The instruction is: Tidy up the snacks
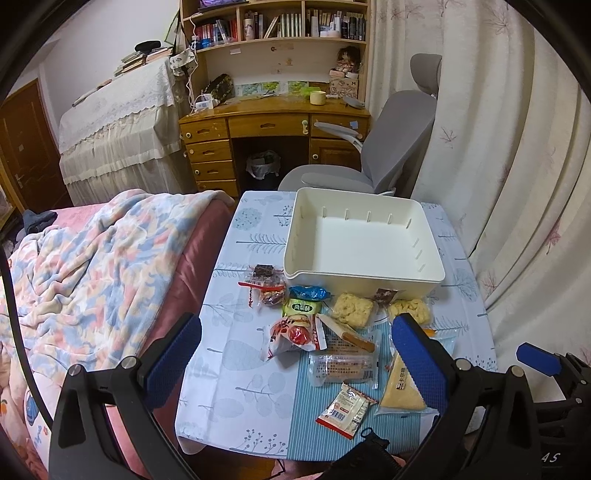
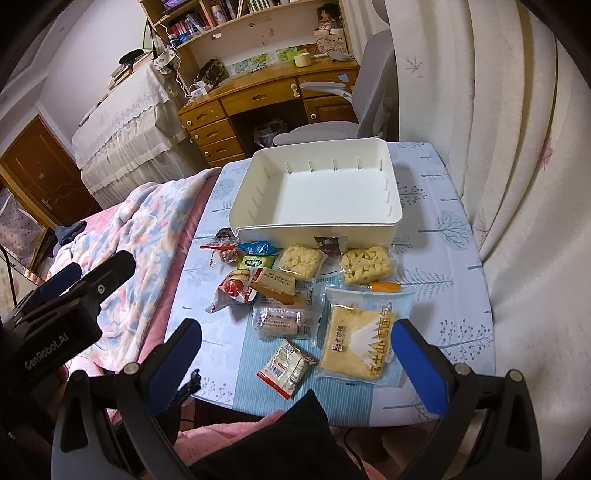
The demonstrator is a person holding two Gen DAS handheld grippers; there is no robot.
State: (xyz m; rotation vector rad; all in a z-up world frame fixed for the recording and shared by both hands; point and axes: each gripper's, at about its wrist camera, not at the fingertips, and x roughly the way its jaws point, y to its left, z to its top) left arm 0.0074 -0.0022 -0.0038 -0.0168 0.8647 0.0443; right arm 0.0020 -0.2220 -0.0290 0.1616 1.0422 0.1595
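I have both claws spread wide, left claw (image 1: 295,343) and right claw (image 2: 295,350), holding nothing. Snack packets (image 2: 291,291) lie mid-counter (image 2: 454,258); empty white bin (image 2: 317,225) touches them, toward the far edge.

A home bedroom: bed (image 1: 92,266), desk (image 1: 273,122), bookshelf (image 1: 280,22)

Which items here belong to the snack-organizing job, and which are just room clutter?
Job:
white bin, empty
yellow cake pack
two puffed-rice cakes
red-and-white pouch
blue candy
left hand-held gripper and right hand-held gripper, both open

Clutter:
wooden desk
grey chair
floral blanket
curtain
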